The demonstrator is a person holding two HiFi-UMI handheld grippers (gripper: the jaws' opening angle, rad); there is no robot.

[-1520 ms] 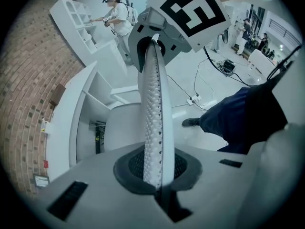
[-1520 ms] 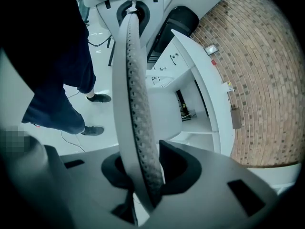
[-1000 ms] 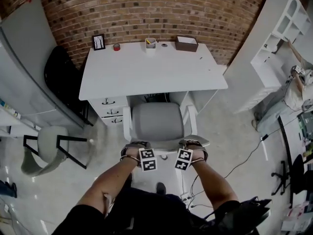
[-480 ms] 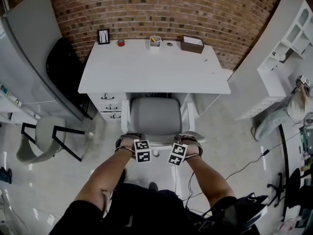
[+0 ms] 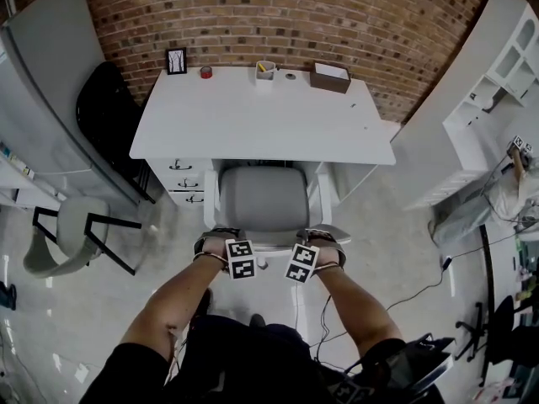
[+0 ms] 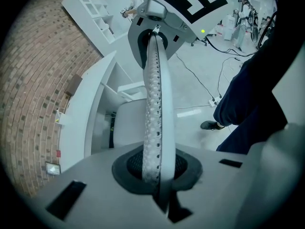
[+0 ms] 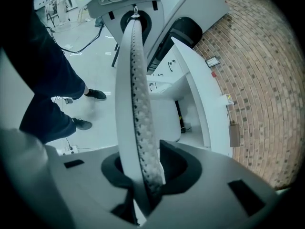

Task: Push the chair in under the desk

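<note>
The chair has a grey seat [image 5: 263, 200] and white arms, and stands in the knee gap of the white desk [image 5: 261, 120], with the seat's front at the desk edge. Both grippers sit on the top of its backrest. My left gripper [image 5: 217, 242] is shut on the backrest's perforated rim [image 6: 155, 80], which runs straight out from between its jaws [image 6: 155, 178]. My right gripper [image 5: 325, 242] holds the same rim [image 7: 134, 80] farther right; its jaws [image 7: 143, 178] are opening slightly with the rim still pressed between them.
Desk drawers [image 5: 187, 183] stand left of the chair. A picture frame [image 5: 176, 61], a cup [image 5: 265, 71] and a brown box [image 5: 330, 76] line the desk's back by the brick wall. A second grey chair [image 5: 63, 247] stands left, white shelving [image 5: 497, 74] right, cables [image 5: 413, 284] on the floor.
Both grippers and the backrest have moved a little toward the desk, and the seat now sits slightly farther under the desktop. The grips are unchanged.
</note>
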